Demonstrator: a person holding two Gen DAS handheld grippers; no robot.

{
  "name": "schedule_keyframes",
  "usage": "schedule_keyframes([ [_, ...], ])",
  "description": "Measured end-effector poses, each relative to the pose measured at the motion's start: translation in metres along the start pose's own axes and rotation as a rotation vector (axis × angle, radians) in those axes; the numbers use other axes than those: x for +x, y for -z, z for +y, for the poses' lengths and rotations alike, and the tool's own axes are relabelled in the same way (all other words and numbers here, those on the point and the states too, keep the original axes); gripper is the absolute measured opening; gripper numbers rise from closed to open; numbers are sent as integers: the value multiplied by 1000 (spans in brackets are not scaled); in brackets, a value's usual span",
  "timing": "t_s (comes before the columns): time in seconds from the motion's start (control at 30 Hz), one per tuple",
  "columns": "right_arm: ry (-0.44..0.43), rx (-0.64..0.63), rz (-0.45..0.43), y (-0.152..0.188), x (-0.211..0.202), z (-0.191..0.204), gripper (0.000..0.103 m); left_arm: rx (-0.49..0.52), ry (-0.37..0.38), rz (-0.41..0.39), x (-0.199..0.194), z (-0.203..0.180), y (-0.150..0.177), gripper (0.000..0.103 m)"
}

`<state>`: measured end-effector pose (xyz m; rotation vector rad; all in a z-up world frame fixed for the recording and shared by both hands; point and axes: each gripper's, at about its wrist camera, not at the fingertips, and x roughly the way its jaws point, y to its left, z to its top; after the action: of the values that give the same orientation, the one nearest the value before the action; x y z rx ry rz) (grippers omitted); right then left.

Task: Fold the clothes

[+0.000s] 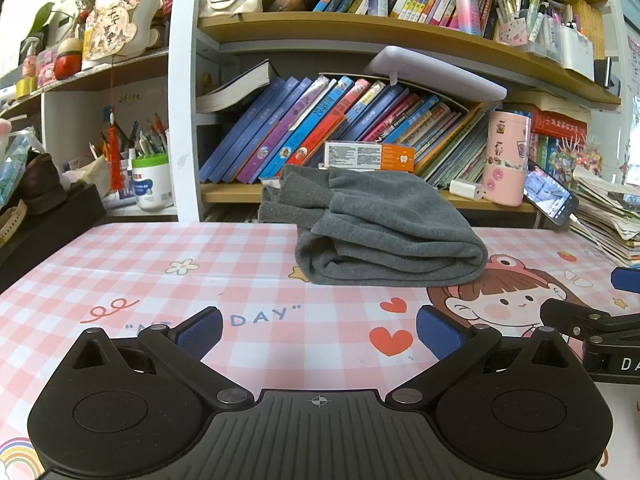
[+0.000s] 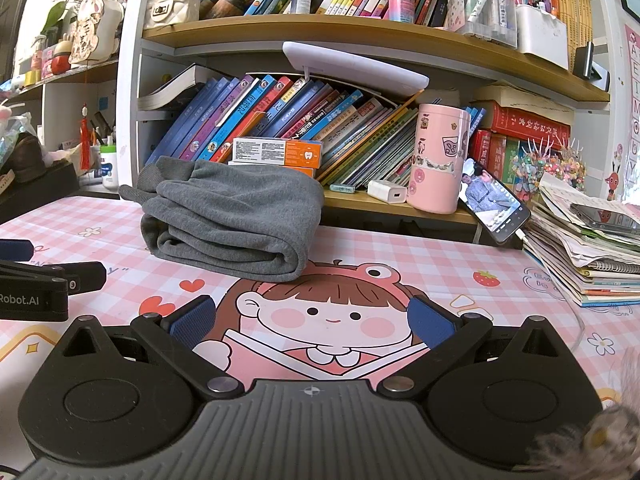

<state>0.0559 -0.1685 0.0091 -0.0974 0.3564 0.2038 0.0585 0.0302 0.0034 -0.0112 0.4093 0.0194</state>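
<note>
Nearest my lens on the left side, the left gripper [image 1: 319, 330] sits low over the checked tablecloth [image 1: 120, 272] with its blue pads [image 1: 200, 330] spread wide and nothing between them. Ahead of it and a little to the right lies the grey garment [image 1: 384, 236], already folded into a thick bundle, resting on the cloth near the back edge, just in front of the bookshelf [image 1: 360, 196]. Its ribbed cuffs poke out at the back left; its rounded fold faces front and right. The bundle's long axis runs roughly left to right across my view.

Moving right, the right gripper [image 2: 312, 322] is likewise spread and empty, hovering over the cartoon girl print [image 2: 320, 312]. From that camera the grey garment [image 2: 232, 220] lies ahead and to the left, well apart from the pads.

I judge neither side clearly nearer; the bundle sits between them, slightly more in line with the left. Folding looks nearly or fully done.
</note>
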Motion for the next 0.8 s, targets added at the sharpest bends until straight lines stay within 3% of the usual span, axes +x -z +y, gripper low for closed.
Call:
schedule_keyframes([
  [0.8,0,-2,3,1,1,0,103,4,8,1,0,-1,-1,103],
])
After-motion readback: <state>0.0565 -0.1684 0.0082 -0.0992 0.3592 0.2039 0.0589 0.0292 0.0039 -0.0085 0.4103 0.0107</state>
